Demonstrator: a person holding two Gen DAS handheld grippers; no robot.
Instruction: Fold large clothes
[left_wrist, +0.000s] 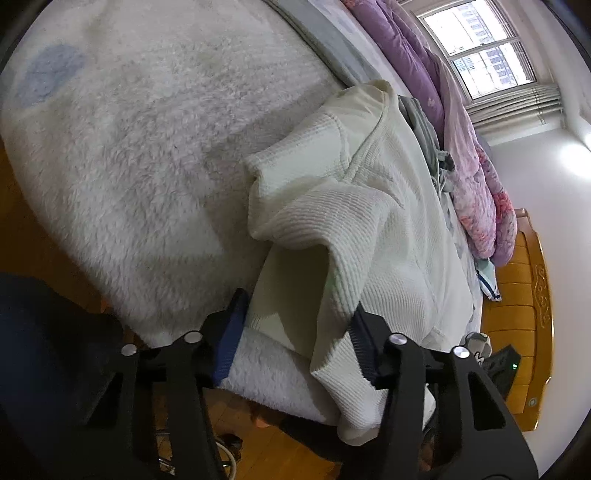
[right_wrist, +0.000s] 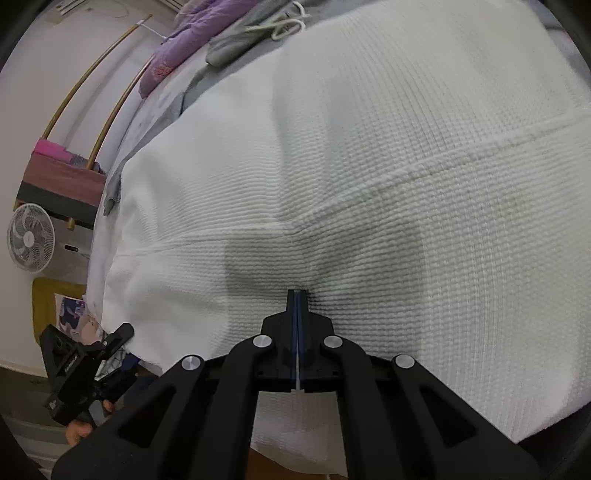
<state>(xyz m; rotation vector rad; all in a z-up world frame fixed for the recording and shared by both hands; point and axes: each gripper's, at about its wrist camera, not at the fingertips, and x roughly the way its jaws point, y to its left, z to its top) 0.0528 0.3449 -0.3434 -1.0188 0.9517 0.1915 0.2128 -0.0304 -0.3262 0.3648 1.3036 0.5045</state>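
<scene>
A: What is the biggest thing here?

B: The bed (left_wrist: 122, 155), with a fluffy white blanket on it. On the bed lies the sweater (left_wrist: 388, 206), a cream waffle-knit one, near the edge where the person stands. Behind it are a purple quilt (left_wrist: 417, 70) and some grey clothes (left_wrist: 424, 122).

A: Which way does the sweater point?

B: In the left wrist view its neckline is at the far end, toward the quilt, and its hem comes toward the camera and hangs a little over the bed edge. So I judge its long axis runs from the near edge across the bed to the far side.

A: And which step is in hand?

B: I think it is an early fold. One sleeve is already laid over the body. The left gripper (left_wrist: 299, 325) has a loose fold of the sweater between its jaws, but they are half apart and I cannot tell whether the pads press the cloth.

A: The right gripper (right_wrist: 297, 295)?

B: It is fully closed, holding nothing, and its tip presses down on the sweater (right_wrist: 369, 166), probably to keep it in place.

A: What does the next move need?

B: In my judgement, a firm pinch by the left gripper, then carrying the fold over the body while the right one keeps the knit flat.
</scene>
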